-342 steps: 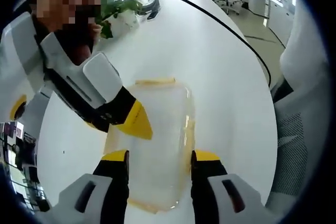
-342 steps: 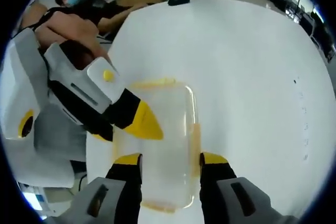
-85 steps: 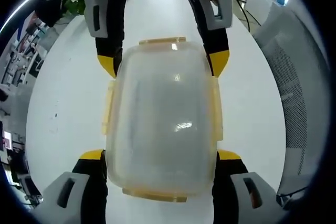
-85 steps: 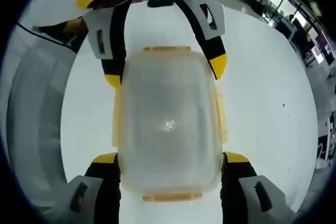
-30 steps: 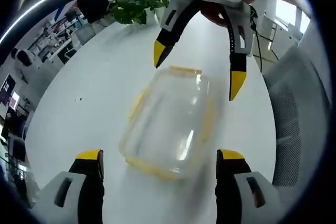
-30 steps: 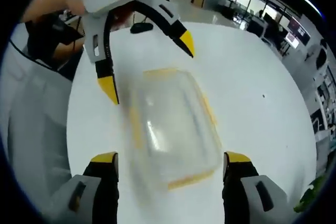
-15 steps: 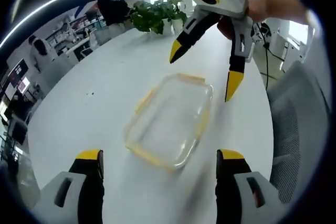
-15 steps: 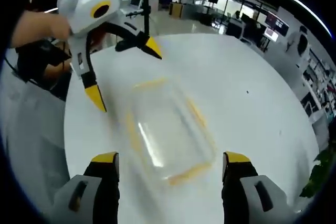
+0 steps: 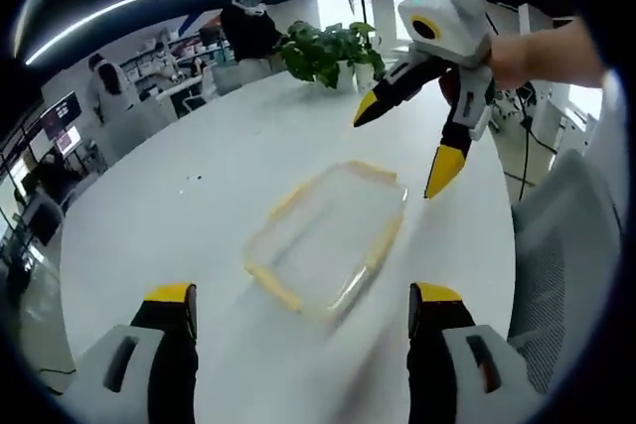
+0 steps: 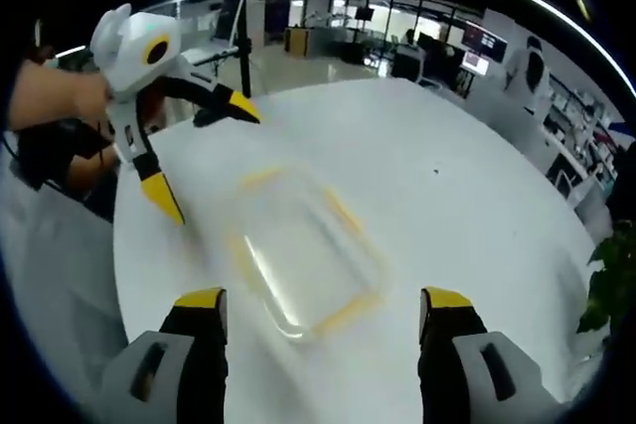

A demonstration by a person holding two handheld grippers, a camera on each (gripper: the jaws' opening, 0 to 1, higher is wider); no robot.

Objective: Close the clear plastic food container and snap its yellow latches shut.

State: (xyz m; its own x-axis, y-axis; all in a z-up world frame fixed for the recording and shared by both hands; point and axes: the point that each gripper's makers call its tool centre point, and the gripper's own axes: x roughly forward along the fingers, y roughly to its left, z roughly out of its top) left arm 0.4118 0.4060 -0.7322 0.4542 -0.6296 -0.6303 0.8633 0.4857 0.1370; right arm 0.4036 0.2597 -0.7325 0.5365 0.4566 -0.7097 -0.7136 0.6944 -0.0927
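The clear plastic container (image 9: 328, 237) with yellow latches lies closed on the white table (image 9: 179, 215), its lid on. In the right gripper view the same container (image 10: 303, 250) sits between and beyond my jaws. My left gripper (image 9: 303, 295) is open, raised above and behind the container, nothing between its jaws. My right gripper (image 10: 323, 300) is also open and holds nothing. The right gripper (image 9: 412, 141) appears across the container in the left gripper view, held by a hand, jaws spread. The left gripper (image 10: 194, 156) appears at the left of the right gripper view, jaws spread too.
A potted green plant (image 9: 323, 47) stands at the table's far end; its leaves (image 10: 606, 295) reach the right gripper view's edge. A mesh office chair (image 9: 561, 245) sits beside the table. People stand and sit at desks in the background. A dark cable (image 9: 522, 146) runs off the table.
Both grippers have pulled up and back from the container, which they framed closely 2.8 s ago. The container looks smaller and stays on the table.
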